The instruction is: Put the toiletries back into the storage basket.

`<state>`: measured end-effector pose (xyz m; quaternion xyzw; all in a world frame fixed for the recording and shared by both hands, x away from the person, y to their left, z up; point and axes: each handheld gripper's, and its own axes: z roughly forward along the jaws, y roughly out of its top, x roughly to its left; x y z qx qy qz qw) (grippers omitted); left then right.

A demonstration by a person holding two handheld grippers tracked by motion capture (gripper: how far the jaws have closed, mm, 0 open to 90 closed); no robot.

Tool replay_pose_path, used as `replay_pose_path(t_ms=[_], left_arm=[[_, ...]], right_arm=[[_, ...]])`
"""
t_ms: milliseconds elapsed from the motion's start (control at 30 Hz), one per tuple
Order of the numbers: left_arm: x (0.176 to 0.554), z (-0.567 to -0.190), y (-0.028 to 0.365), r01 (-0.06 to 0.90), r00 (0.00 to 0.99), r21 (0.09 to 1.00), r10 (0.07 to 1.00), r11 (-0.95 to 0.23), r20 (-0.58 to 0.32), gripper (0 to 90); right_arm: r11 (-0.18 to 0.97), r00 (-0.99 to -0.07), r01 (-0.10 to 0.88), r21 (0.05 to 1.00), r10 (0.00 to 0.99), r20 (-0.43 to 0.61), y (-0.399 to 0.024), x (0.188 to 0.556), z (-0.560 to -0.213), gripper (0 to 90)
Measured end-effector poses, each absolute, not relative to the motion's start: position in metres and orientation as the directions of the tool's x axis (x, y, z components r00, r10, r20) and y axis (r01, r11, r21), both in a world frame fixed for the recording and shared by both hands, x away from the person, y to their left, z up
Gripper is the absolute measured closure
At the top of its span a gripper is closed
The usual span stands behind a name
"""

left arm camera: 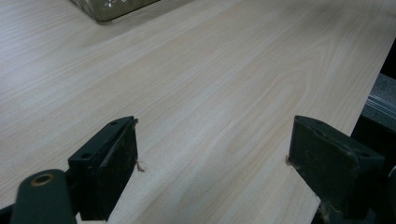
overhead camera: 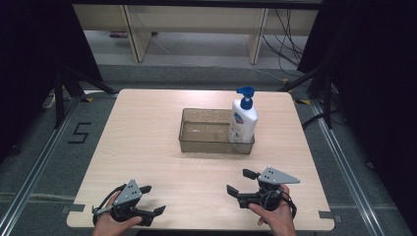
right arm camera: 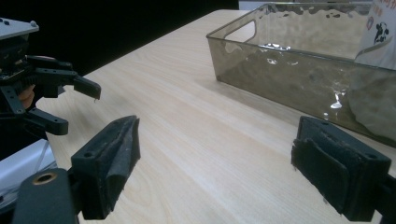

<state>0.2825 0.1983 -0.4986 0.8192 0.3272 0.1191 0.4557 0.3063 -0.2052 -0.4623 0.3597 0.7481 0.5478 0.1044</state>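
- Pump bottle (overhead camera: 243, 121): the white bottle with a blue pump head stands upright inside the right end of the clear plastic bin (overhead camera: 196, 142), which sits mid-counter (overhead camera: 147, 147), well apart from both hands.
- Right tongs (overhead camera: 239, 182): jaws spread wide and empty, low over the near right part of the counter; in the right gripper view the bin wall (right arm camera: 280, 70) lies ahead with the bottle's white body (right arm camera: 378, 42) at the far right edge.
- Left tongs (overhead camera: 153, 199): also wide open with nothing between them, near the front left edge.
- The likely step is a reach for the bottle; the right tongs are nearer and better placed.
- Come in above the bin's rim, close on the body below the pump neck, and lift straight up so the base clears the wall.
- A grip on the pump head could press it or tip the bottle.
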Motion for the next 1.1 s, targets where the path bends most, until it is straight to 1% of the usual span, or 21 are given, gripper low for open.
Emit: replay_pose_path(t_ms=[67,100,167,267,300,367,433,467,500,633,667,700,733,767,900,933,967,1000,1033,1067,1100], left_arm=[[0.282,-0.498,0.198,0.43,0.756,0.823,0.646,-0.371,-0.104,15.3],[0.282,-0.498,0.198,0.43,0.756,0.823,0.646,-0.371,-0.104,15.3],[0.282,-0.498,0.198,0.43,0.757,0.822,0.646,-0.372,-0.103,15.2],[0.282,-0.499,0.198,0.43,0.757,0.822,0.645,-0.373,-0.103,15.3],[0.282,-0.499,0.198,0.43,0.757,0.823,0.646,-0.372,-0.104,15.3],[0.282,-0.499,0.198,0.43,0.755,0.824,0.648,-0.37,-0.103,15.3],[0.282,-0.499,0.198,0.429,0.755,0.824,0.647,-0.37,-0.102,15.2],[0.282,-0.498,0.198,0.433,0.755,0.819,0.647,-0.375,-0.103,15.3],[0.282,-0.498,0.198,0.433,0.756,0.819,0.646,-0.376,-0.103,15.3],[0.282,-0.499,0.197,0.436,0.751,0.824,0.651,-0.362,-0.111,15.3],[0.282,-0.499,0.197,0.435,0.751,0.824,0.65,-0.362,-0.111,15.3],[0.282,-0.498,0.198,0.431,0.757,0.818,0.646,-0.381,-0.098,15.3],[0.282,-0.498,0.198,0.432,0.758,0.819,0.644,-0.379,-0.102,15.3],[0.282,-0.498,0.198,0.431,0.758,0.819,0.644,-0.379,-0.101,15.3],[0.282,-0.499,0.198,0.428,0.757,0.823,0.645,-0.372,-0.102,15.3],[0.282,-0.499,0.198,0.428,0.756,0.824,0.646,-0.371,-0.102,15.3],[0.282,-0.499,0.198,0.428,0.757,0.824,0.646,-0.371,-0.102,15.2],[0.282,-0.499,0.198,0.429,0.756,0.824,0.646,-0.371,-0.103,15.3],[0.282,-0.499,0.198,0.429,0.756,0.824,0.646,-0.37,-0.103,15.3],[0.282,-0.499,0.198,0.429,0.756,0.824,0.646,-0.371,-0.103,15.3],[0.282,-0.499,0.198,0.429,0.756,0.824,0.646,-0.37,-0.103,15.2]], right_arm=[[0.155,-0.733,0.402,0.903,0.646,0.215,-0.206,0.307,-0.464,15.4],[0.145,-0.719,0.428,0.892,0.653,0.239,-0.206,0.304,-0.464,15.4],[0.156,-0.729,0.406,0.901,0.65,0.216,-0.207,0.306,-0.466,15.4],[0.154,-0.719,0.424,0.893,0.656,0.228,-0.208,0.302,-0.466,15.4],[0.161,-0.725,0.404,0.9,0.656,0.209,-0.209,0.302,-0.468,15.4],[0.172,-0.727,0.41,0.895,0.655,0.207,-0.21,0.301,-0.469,15.4],[0.169,-0.728,0.413,0.895,0.652,0.213,-0.21,0.3,-0.471,15.4],[0.159,-0.72,0.433,0.887,0.653,0.235,-0.21,0.298,-0.471,15.4],[0.173,-0.729,0.411,0.895,0.652,0.209,-0.211,0.298,-0.472,15.4],[0.169,-0.722,0.423,0.89,0.656,0.219,-0.212,0.296,-0.474,15.4],[0.177,-0.729,0.412,0.894,0.652,0.207,-0.214,0.296,-0.474,15.4],[0.179,-0.73,0.416,0.891,0.65,0.211,-0.214,0.295,-0.474,15.4],[0.161,-0.718,0.445,0.881,0.653,0.244,-0.213,0.292,-0.474,15.4],[0.181,-0.727,0.416,0.891,0.654,0.207,-0.215,0.294,-0.475,15.4],[0.198,-0.73,0.41,0.89,0.657,0.19,-0.217,0.292,-0.476,15.4],[0.179,-0.717,0.445,0.877,0.659,0.229,-0.216,0.289,-0.476,15.4],[0.184,-0.729,0.418,0.89,0.653,0.208,-0.217,0.29,-0.477,15.4],[0.172,-0.717,0.448,0.877,0.655,0.238,-0.216,0.287,-0.476,15.4],[0.192,-0.729,0.42,0.887,0.654,0.203,-0.218,0.289,-0.477,15.4],[0.193,-0.731,0.414,0.889,0.653,0.199,-0.219,0.289,-0.478,15.4],[0.178,-0.717,0.441,0.88,0.66,0.226,-0.217,0.286,-0.478,15.4]])
